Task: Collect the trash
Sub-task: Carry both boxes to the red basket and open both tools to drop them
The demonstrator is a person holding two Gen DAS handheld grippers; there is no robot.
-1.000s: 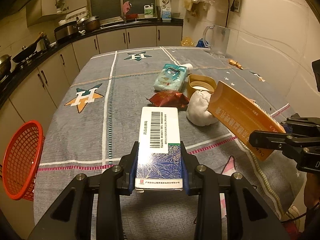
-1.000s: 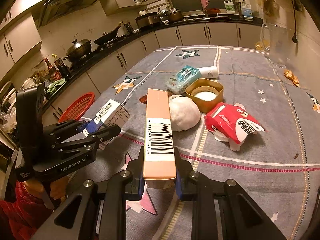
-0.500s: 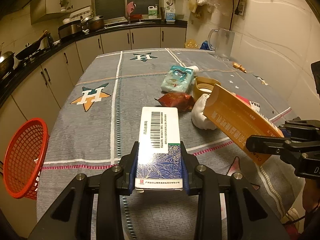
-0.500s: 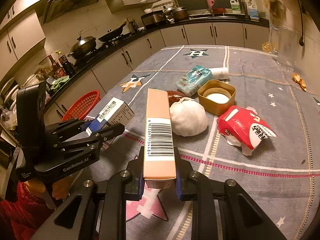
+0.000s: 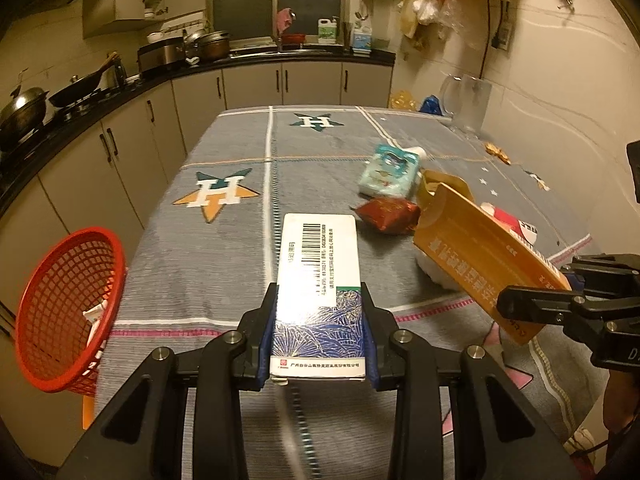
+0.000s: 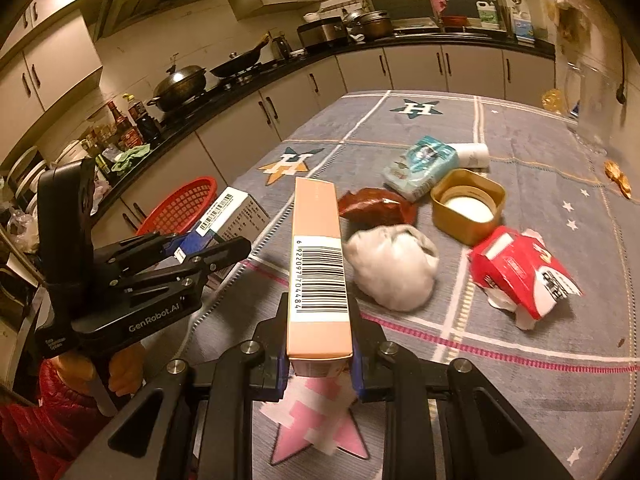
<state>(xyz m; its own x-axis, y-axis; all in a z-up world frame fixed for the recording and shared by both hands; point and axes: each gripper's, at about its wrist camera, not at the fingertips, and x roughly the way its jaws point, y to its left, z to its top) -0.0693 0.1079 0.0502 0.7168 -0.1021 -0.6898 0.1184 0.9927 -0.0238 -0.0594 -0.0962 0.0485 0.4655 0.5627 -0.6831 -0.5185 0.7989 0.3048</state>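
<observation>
Trash boxes fill both my grips: left fingers clench the white-and-blue carton, right fingers clench the orange carton, above the counter.

shift | both held boxes nearer red basket | table receding

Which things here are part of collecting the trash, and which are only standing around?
Job: white box, orange box, red basket, red wrapper, white wad, red-white pack.
Around: glass jug, wok, bottles.
</observation>
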